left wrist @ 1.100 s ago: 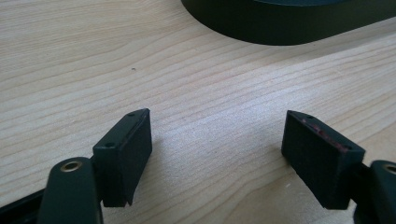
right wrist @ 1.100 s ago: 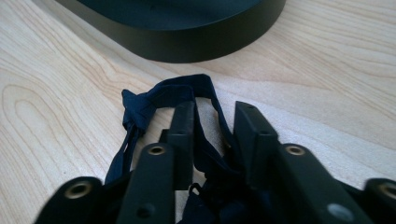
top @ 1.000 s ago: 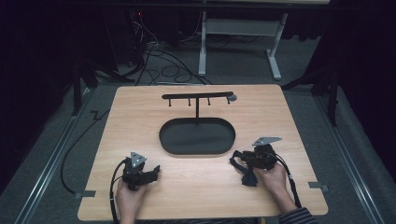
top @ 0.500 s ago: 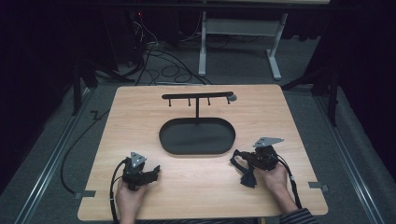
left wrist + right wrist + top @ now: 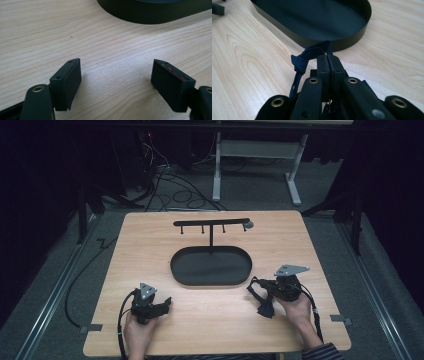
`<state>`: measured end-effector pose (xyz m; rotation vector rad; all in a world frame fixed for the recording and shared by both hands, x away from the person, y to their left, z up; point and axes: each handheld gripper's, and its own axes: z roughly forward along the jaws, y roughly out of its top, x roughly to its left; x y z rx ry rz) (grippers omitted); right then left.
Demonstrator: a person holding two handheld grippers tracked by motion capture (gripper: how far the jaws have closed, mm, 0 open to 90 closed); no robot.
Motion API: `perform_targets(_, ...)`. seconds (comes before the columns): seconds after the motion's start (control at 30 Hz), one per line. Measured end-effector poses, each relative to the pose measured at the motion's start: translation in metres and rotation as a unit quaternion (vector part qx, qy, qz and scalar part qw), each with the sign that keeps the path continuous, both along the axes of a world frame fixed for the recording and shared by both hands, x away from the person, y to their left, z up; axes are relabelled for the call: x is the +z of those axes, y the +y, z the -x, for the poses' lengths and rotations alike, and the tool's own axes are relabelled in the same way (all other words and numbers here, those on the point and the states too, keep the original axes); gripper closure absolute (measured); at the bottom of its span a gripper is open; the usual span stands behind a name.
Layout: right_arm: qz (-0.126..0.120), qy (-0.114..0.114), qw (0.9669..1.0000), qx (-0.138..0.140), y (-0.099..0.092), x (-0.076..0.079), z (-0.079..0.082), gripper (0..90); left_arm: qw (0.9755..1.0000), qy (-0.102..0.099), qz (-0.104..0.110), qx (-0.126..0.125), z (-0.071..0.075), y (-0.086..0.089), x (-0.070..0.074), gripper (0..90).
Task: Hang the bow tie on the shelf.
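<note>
Your right tool [image 5: 261, 292] is clenched on a dark blue strip of fabric [image 5: 308, 56], the jaws having just finished closing with the strip pinched between them. In the right gripper view the pads meet tight on the cloth, one loop of it arching up past the tips and a knotted bunch hanging off to one side; in the high view the fabric [image 5: 265, 306] dangles from the tool over the surface [image 5: 320, 245], near its front right corner and just beside the right end of the black oval tray [image 5: 210, 279]. That tray sits at the middle of the surface, and from its far side a thin post rises to a black bar with small hooks [image 5: 212, 223], which runs along the far edge. Your left tool [image 5: 116, 80] is released: its two black pads stand wide apart with bare wood between them, low over the surface near the front left corner, well apart from the fabric, with the tray's wall [image 5: 150, 15] ahead of it.
</note>
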<state>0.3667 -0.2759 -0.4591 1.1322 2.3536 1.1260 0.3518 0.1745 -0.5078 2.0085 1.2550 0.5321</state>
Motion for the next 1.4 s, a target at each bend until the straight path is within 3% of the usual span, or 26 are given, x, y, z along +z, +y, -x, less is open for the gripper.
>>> perform_targets(0.7, -0.017, -0.046, 0.9988, 0.000, -0.001, 0.041, -0.008, 90.0, 1.0000, 0.000, 0.000, 0.000, 0.000, 0.000, 0.000, 24.8)
perform_targets(1.1, -0.029, -0.058, 0.9979, 0.003, 0.001, 0.055, -0.016, 90.0, 1.0000, 0.000, 0.000, 0.000, 0.000, 0.000, 0.000, 24.8)
perform_targets(1.4, -0.008, -0.072, 0.9973, 0.012, 0.011, 0.070, -0.028, 90.0, 1.0000, 0.000, 0.000, 0.000, 0.000, 0.000, 0.000, 24.6)
